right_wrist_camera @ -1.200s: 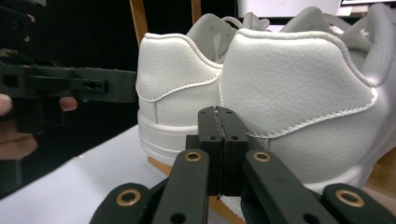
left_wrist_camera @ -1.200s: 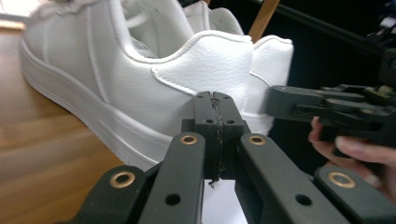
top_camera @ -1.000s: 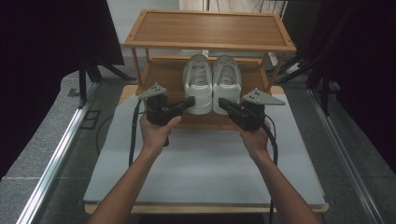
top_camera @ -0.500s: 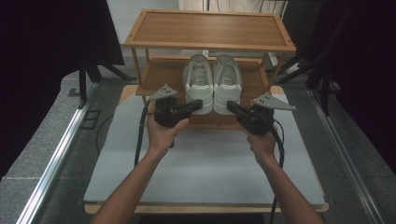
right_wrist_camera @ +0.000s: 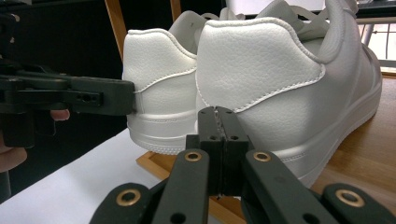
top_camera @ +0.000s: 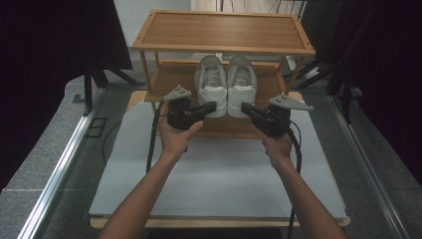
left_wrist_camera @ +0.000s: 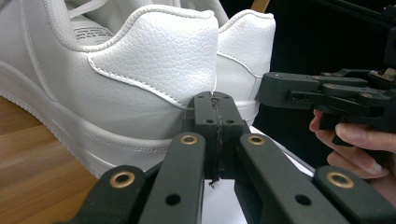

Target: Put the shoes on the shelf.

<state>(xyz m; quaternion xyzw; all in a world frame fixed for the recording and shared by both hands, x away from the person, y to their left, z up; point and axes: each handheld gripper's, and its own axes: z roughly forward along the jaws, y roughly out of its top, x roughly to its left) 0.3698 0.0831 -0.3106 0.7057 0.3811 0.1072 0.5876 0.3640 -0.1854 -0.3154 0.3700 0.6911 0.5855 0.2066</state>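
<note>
Inventory, counted from the high view and both gripper views:

- White sneakers: two, a left-hand shoe [top_camera: 212, 85] and a right-hand shoe [top_camera: 241, 85], side by side as one pair.
- Wooden rack [top_camera: 224, 30]: one, with two shelves countable; any further tier cannot be made out.
- Hand-held grippers: two, the left gripper [top_camera: 209, 107] and the right gripper [top_camera: 247, 109], two black jaws each.
- Grey triangular plates on the grippers: two.
- Hands: two, left hand [top_camera: 175, 137] and right hand [top_camera: 278, 145].
- White table surface [top_camera: 219, 184]: one.

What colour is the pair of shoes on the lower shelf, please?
The shoes are plain white, clearest in the left gripper view.
</note>
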